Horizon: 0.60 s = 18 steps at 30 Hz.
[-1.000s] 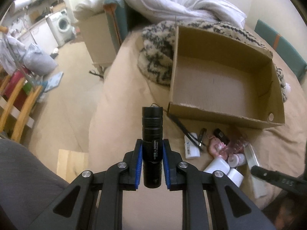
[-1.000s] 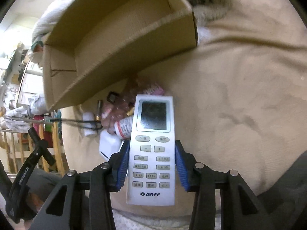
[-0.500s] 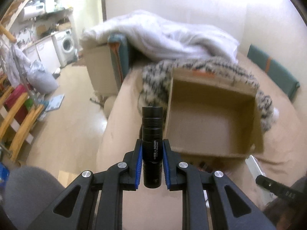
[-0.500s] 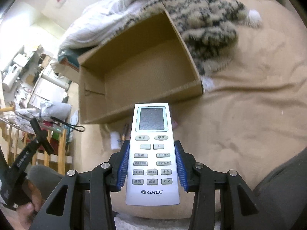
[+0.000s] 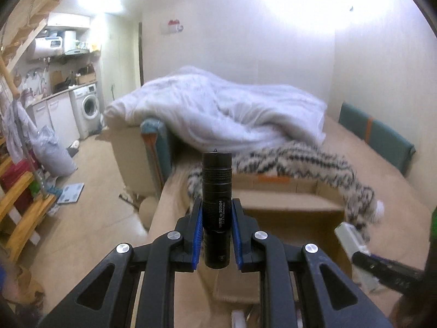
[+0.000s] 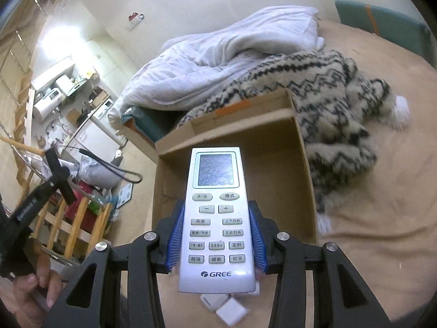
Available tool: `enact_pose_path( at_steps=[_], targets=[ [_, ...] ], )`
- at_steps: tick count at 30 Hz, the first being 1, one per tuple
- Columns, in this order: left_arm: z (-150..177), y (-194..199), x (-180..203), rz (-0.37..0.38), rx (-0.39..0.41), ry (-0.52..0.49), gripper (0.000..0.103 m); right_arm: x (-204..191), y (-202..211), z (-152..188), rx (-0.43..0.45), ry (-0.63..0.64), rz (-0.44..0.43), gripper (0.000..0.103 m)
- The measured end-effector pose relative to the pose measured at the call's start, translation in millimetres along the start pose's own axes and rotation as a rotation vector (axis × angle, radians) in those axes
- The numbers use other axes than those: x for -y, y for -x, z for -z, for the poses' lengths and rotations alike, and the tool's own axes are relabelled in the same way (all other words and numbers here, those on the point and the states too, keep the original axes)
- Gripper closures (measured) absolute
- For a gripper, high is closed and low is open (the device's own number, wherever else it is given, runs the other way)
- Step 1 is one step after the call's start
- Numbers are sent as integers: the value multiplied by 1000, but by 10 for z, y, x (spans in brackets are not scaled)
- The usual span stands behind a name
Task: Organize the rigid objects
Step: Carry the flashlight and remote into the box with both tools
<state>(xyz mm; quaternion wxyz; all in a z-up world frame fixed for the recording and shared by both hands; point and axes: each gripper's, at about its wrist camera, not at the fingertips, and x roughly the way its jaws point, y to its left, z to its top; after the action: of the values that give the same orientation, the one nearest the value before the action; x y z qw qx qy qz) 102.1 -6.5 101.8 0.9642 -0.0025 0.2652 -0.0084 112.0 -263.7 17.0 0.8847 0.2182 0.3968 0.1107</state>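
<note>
My left gripper (image 5: 216, 213) is shut on a small black flashlight (image 5: 216, 191), which stands upright between the blue pads, lifted above the bed. My right gripper (image 6: 216, 224) is shut on a white remote control (image 6: 217, 218) with a grey screen and rows of buttons. An open cardboard box (image 6: 275, 142) lies on the tan bedcover just beyond the remote; it looks empty. In the left wrist view the same box (image 5: 286, 199) sits low behind the flashlight, and the remote's end (image 5: 352, 235) shows at the right edge.
A patterned fleece blanket (image 6: 327, 95) and a white duvet (image 6: 232, 54) lie behind the box. Small white items (image 6: 226, 306) rest on the bed beneath the remote. The other hand (image 6: 35, 295) holds its gripper handle at left. Floor, wooden rack (image 5: 19, 213) and washing machine (image 5: 87, 106) lie left.
Both grippers have risen and tilted up with their objects still held. The box and the small items on the bed have dropped lower in both views, and more wall shows.
</note>
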Motion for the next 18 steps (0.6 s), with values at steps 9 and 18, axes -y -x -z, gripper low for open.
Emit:
enact_pose_path(
  at_steps=[9,18],
  targets=[
    [30,-865,279,12,-100,-45,86,107,-586,-201,-20,35,63,57],
    [755,-1650,447,2,-291,-70,86,226,-1047,70,-153,61,147,57]
  ],
)
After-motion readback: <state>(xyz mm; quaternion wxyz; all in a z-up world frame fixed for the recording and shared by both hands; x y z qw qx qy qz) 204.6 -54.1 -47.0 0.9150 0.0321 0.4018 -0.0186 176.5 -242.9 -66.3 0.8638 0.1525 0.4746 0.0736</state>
